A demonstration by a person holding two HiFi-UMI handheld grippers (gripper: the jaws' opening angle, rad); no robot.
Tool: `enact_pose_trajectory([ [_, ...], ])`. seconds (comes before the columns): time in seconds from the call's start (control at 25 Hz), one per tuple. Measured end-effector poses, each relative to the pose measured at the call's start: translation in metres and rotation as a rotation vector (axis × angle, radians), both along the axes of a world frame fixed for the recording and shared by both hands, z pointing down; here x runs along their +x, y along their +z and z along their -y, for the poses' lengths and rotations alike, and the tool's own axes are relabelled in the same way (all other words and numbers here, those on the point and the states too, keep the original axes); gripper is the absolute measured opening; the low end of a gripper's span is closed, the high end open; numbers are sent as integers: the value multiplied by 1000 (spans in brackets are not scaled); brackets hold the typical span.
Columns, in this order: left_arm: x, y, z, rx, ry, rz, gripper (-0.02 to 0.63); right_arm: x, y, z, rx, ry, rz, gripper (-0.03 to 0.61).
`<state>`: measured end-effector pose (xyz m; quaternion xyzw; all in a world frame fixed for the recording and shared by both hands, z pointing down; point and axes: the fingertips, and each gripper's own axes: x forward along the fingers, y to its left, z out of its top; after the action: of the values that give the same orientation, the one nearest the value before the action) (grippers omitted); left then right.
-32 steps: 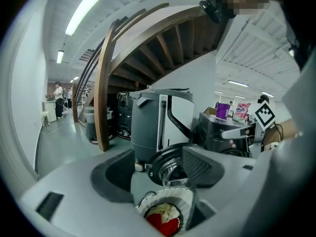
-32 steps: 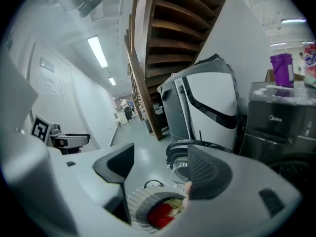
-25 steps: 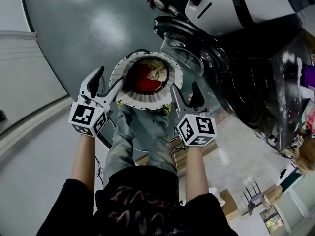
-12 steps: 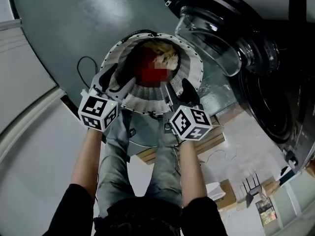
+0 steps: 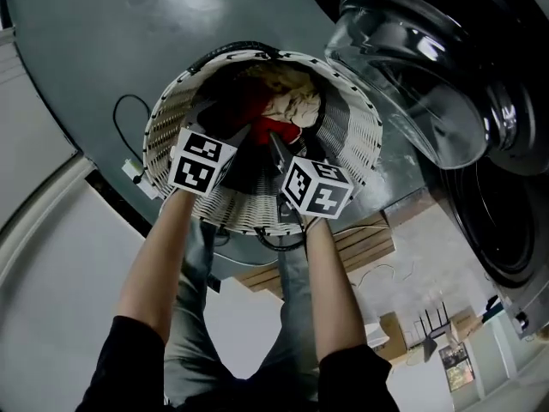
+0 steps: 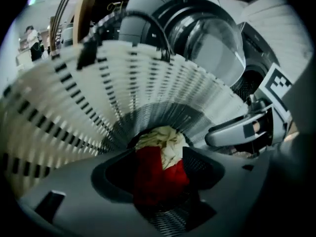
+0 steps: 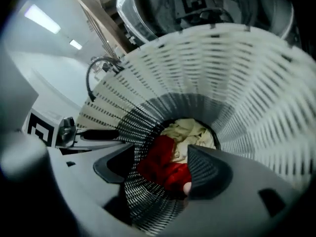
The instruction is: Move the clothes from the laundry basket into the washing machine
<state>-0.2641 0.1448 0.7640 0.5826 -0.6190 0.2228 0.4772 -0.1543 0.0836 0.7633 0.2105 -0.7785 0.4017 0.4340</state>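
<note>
Left gripper (image 6: 160,172) and right gripper (image 7: 163,169) hang inside the laundry basket (image 5: 360,123), walls close around, jaws wide apart, empty. At the basket's bottom lie one red garment (image 5: 276,130) and one cream garment (image 5: 298,103).

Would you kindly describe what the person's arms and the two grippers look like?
The left gripper and right gripper each have grey curved jaws with dark ribbed pads and a white cube bearing black square markers. The person wears black sleeves, forearms bare.
</note>
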Motion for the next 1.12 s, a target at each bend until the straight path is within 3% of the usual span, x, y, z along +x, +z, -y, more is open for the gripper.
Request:
enact_pose_trajectory([
  [0.12,6,48,-9,-95,70,27,308,9,46,-9,-68,75,-65,339],
  [0.4,23,131,-13,-184,165,-7,325,38,138,-29,-173,183,-236,351],
  [0.52,28,157,-6,-208,219,17,339,38,164,-38,-193,195,-263,361],
  [0.64,29,186,-6,-235,214,17,371,42,188,-49,-215,192,-295,378],
  [0.8,36,224,-20,-323,233,-3,376,38,213,-60,-238,190,-305,380],
  [0.88,36,236,-28,-370,198,-43,327,38,222,-59,-228,194,-326,319],
  [0.96,32,238,-34,-391,157,-75,167,40,227,-60,-208,165,-345,219],
  [1.04,29,231,-31,-367,131,-82,110,40,227,-58,-195,146,-333,114],
  [1.12,28,217,-27,-324,115,-78,83,41,219,-55,-185,168,-311,79],
])
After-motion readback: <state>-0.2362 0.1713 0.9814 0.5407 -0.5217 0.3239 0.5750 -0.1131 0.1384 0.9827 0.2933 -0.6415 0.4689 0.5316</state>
